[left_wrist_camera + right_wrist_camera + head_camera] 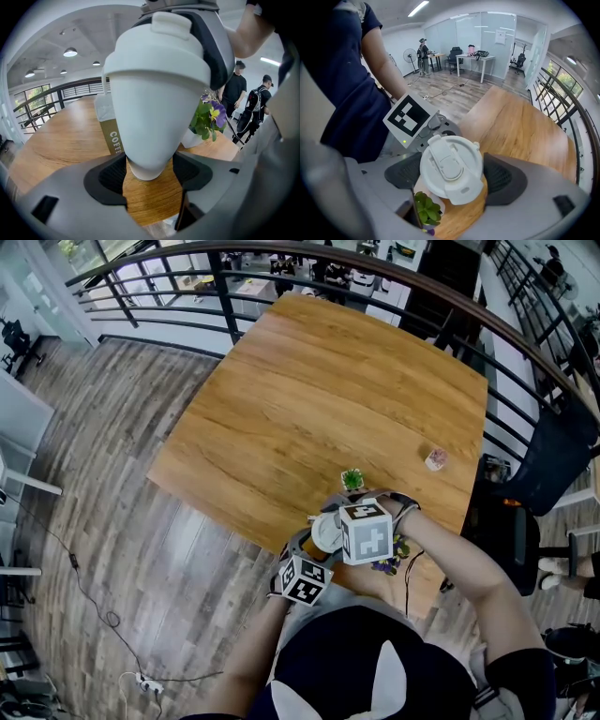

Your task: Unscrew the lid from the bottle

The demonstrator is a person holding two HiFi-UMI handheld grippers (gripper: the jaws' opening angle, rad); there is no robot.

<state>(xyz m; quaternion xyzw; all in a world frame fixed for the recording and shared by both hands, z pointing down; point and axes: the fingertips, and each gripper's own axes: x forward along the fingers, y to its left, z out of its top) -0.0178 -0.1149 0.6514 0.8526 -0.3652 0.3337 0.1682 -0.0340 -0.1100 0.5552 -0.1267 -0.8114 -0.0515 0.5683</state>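
Table wood-grain, under bottle | floor grey planks | railing black

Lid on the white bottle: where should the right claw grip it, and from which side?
Grip the lid by its round outer rim from straight above, pads on opposite sides. Avoid the squared spout end, which breaks the circle. The left claw holds the bottle low down, leaving the top free.

Around your work: a wooden table with clutter.
You see a small green plant low centre and a pinkish object to its right. A black railing crosses the top, and a dark chair sits at the right edge.
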